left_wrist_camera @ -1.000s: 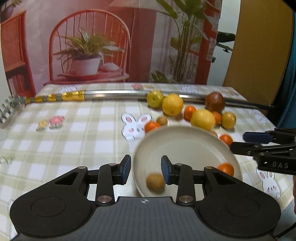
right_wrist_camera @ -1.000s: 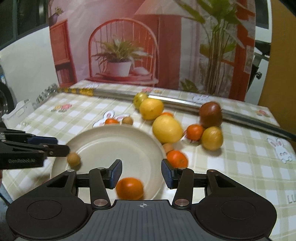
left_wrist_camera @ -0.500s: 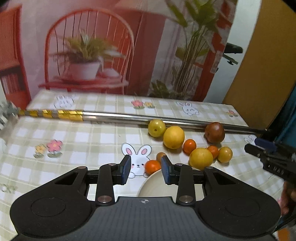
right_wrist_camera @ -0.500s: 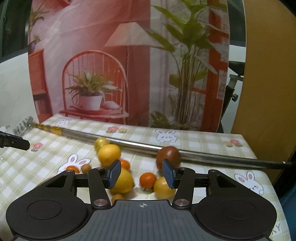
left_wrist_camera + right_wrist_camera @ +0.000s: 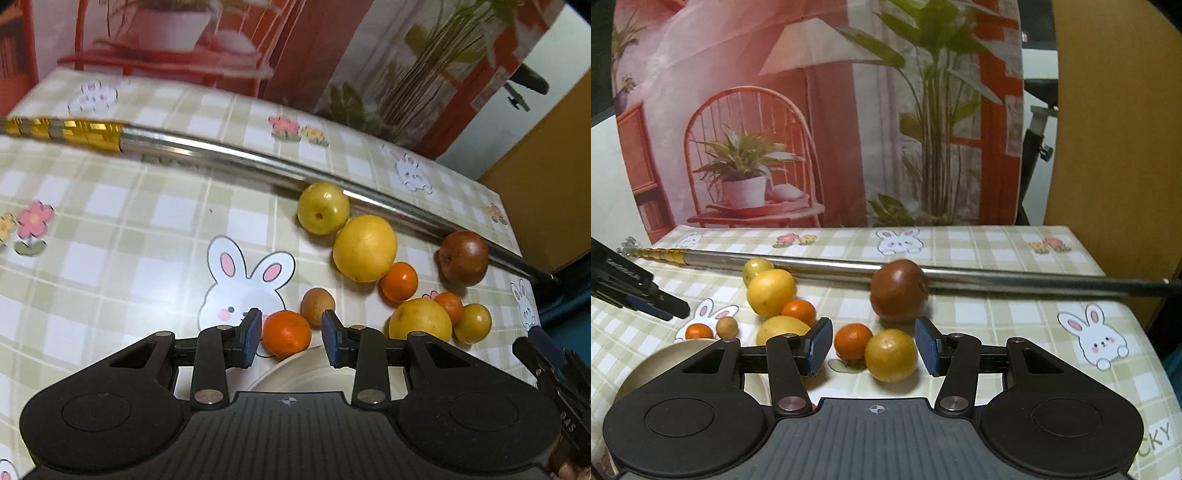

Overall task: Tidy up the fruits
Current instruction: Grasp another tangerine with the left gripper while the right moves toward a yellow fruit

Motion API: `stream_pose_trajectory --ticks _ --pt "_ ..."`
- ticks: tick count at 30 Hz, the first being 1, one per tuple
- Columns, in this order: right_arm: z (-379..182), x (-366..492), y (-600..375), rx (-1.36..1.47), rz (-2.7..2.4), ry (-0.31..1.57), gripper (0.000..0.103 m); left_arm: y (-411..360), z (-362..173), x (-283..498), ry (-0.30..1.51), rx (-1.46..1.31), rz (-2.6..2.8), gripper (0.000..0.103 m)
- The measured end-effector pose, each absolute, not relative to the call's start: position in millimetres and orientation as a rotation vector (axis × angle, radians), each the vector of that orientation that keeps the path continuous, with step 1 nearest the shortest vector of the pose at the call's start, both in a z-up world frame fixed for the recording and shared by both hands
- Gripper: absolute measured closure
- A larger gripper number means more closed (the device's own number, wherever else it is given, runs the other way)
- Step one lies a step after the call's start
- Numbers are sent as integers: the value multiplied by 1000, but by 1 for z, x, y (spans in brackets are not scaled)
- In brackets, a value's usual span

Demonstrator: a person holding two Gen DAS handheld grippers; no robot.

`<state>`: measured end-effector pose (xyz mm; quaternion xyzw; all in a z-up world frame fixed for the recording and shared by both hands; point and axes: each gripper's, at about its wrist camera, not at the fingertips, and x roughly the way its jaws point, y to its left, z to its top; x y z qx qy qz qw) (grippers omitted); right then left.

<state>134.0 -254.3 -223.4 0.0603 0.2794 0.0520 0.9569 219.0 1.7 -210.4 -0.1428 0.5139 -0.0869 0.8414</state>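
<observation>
My left gripper (image 5: 289, 338) is open, with a small orange mandarin (image 5: 286, 333) between its fingertips at the far rim of the beige plate (image 5: 295, 373); a small brown fruit (image 5: 317, 307) lies just beyond. My right gripper (image 5: 872, 346) is open around a yellow-orange fruit (image 5: 891, 355) and a mandarin (image 5: 853, 341) on the tablecloth. Beyond lie a large yellow citrus (image 5: 771, 292), a dark red-brown fruit (image 5: 897, 290) and a yellow-green fruit (image 5: 323, 208). The plate's inside is hidden behind the grippers.
A long metal rod (image 5: 997, 278) with a gold end (image 5: 74, 130) lies across the table behind the fruit. The checked tablecloth has rabbit stickers (image 5: 243, 280). The table's right edge (image 5: 1145, 325) is close to the fruit. A printed backdrop stands behind the table.
Both grippers rose off the plate and moved forward and down to the loose fruit. The left now frames a mandarin, the right a yellow-orange fruit. Both stay open.
</observation>
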Motion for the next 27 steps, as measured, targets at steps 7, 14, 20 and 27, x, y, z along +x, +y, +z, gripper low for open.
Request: stream_pose_trajectory --ticks 7,14,20,27 --pt "-233 136 -262 148 96 582 56 1 -226 229 1141 -325 -170 65" --pt "-236 136 -265 160 94 590 56 1 -236 232 1154 -345 -176 66" --pt "-238 134 -267 175 90 597 56 3 -231 225 1098 -330 -183 68" --pt "-246 136 -273 193 82 603 56 2 -208 208 980 -248 -186 68"
